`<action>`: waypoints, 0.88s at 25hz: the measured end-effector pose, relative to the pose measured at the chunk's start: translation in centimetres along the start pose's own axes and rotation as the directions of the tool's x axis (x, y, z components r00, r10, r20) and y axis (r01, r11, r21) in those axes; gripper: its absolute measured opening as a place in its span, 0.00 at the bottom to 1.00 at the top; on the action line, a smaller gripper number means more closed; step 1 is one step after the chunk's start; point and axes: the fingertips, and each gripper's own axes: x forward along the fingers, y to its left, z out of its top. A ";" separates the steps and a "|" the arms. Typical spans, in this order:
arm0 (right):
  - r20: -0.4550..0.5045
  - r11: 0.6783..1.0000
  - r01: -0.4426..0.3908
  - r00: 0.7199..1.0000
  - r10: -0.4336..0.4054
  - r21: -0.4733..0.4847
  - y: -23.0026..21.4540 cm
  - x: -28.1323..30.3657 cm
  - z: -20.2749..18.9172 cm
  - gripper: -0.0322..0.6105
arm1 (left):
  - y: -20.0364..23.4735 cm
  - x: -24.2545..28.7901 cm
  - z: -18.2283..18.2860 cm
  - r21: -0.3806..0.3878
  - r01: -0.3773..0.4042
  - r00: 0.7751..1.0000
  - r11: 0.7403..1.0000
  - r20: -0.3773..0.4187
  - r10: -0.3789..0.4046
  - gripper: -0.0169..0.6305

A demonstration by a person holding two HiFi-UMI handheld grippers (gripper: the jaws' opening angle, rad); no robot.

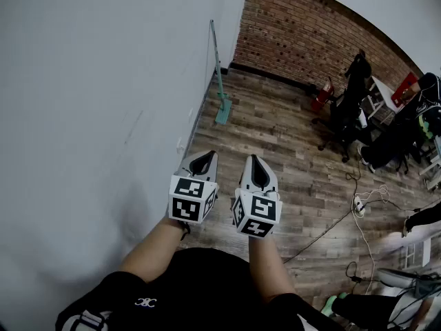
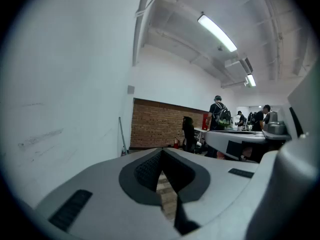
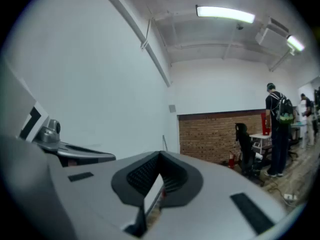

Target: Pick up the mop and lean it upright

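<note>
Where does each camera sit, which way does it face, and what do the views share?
Head view: on the person's head, looking steeply down at the floor; both forearms, left gripper, right gripper show.
Left gripper view: on the left gripper, facing along its closed jaws toward the brick wall; right gripper at right.
Right gripper view: on the right gripper, same heading, jaws closed; left gripper at left.
Shared by all three: the mop leaning on the white wall.
</note>
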 end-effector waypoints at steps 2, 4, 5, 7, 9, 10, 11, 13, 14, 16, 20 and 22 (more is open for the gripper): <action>-0.011 1.000 -0.001 1.000 0.001 -0.005 -0.3 -0.1 -0.3 0.07 | -0.3 0.1 -0.1 -0.026 0.008 1.000 1.000 -0.006 -0.008 0.02; -0.020 1.000 0.001 1.000 -0.001 -0.007 -0.7 0.2 -0.6 0.07 | -0.4 0.5 -0.2 -0.034 0.007 1.000 0.999 -0.010 -0.008 0.02; -0.022 1.000 0.002 1.000 -0.002 -0.004 -0.9 0.5 -0.7 0.07 | -0.4 0.8 -0.2 -0.029 0.003 1.000 1.000 -0.012 -0.004 0.02; -0.022 1.000 0.001 1.000 0.000 0.014 -1.3 0.9 -0.8 0.07 | -0.4 1.2 -0.2 -0.014 -0.007 1.000 1.000 -0.015 0.007 0.02; -0.021 0.999 -0.013 1.000 0.013 0.033 -1.5 1.1 -0.7 0.07 | -0.7 1.5 -0.1 -0.011 -0.011 1.000 1.000 -0.018 0.011 0.02; -0.020 0.999 -0.019 1.000 0.019 0.034 -1.6 1.2 -0.7 0.07 | -0.8 1.6 0.0 -0.017 -0.012 1.000 1.000 -0.019 0.011 0.02; -0.019 0.999 -0.023 1.000 0.024 0.030 -1.7 1.2 -0.7 0.07 | -0.9 1.8 0.0 -0.025 -0.012 1.000 1.000 -0.020 0.011 0.02; -0.023 0.999 -0.032 0.999 0.033 0.019 -1.9 1.3 -0.9 0.07 | -1.1 2.1 -0.1 -0.042 -0.011 1.000 0.999 -0.023 0.010 0.02; -0.027 0.999 -0.038 0.999 0.038 0.018 -2.1 1.4 -1.0 0.07 | -1.2 2.4 -0.2 -0.048 -0.011 1.000 0.999 -0.026 0.010 0.02; -0.034 0.999 -0.049 0.998 0.050 0.020 -2.5 1.7 -1.4 0.07 | -1.5 3.1 -0.5 -0.054 -0.011 0.999 0.998 -0.033 0.010 0.02; -0.022 0.998 -0.064 0.998 0.063 -0.027 -3.9 2.0 -1.4 0.07 | -2.7 4.8 -0.8 -0.057 -0.013 0.998 0.998 -0.058 0.010 0.02; -0.021 0.997 -0.072 0.997 0.072 -0.035 -4.8 1.8 -1.5 0.07 | -3.7 5.5 -0.8 -0.058 -0.014 0.998 0.998 -0.065 0.010 0.02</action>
